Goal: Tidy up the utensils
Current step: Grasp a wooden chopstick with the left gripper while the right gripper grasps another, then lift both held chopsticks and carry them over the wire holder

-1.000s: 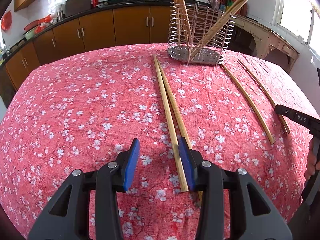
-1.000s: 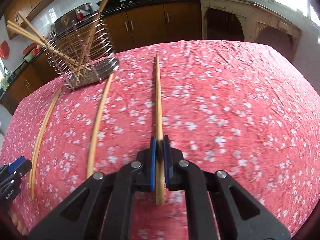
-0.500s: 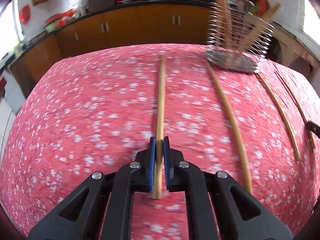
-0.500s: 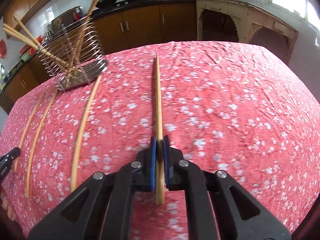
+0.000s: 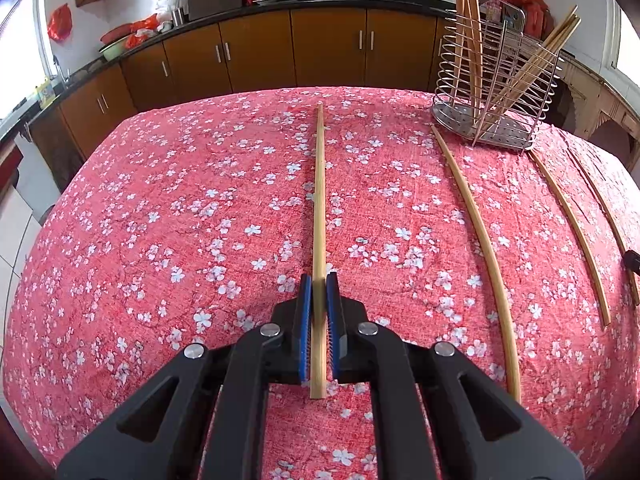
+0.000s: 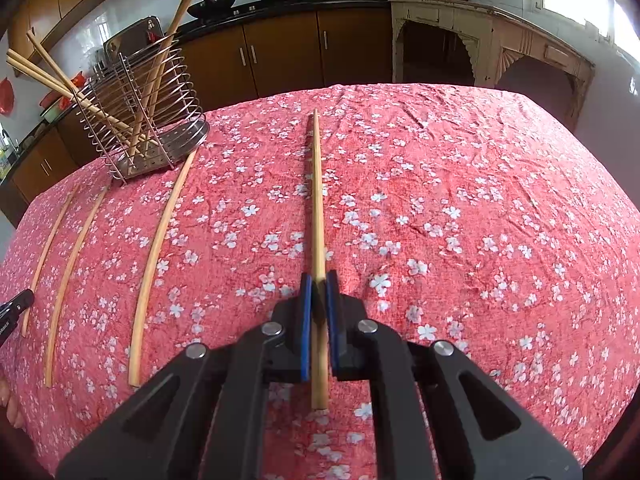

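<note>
Each black two-finger gripper with blue ribbed pads, left (image 5: 319,280) and right (image 6: 319,280), is clamped on a long, slim, pale bamboo chopstick, the left one's (image 5: 319,208) and the right one's (image 6: 317,208) both reaching straight ahead over the wrinkled red cloth with white blossoms (image 5: 180,220). Ahead and right of the left gripper, a coiled steel-wire holder with a perforated base (image 5: 494,92) keeps several chopsticks leaning inside. Three more loose chopsticks (image 5: 480,232) lie between the two grippers.
</note>
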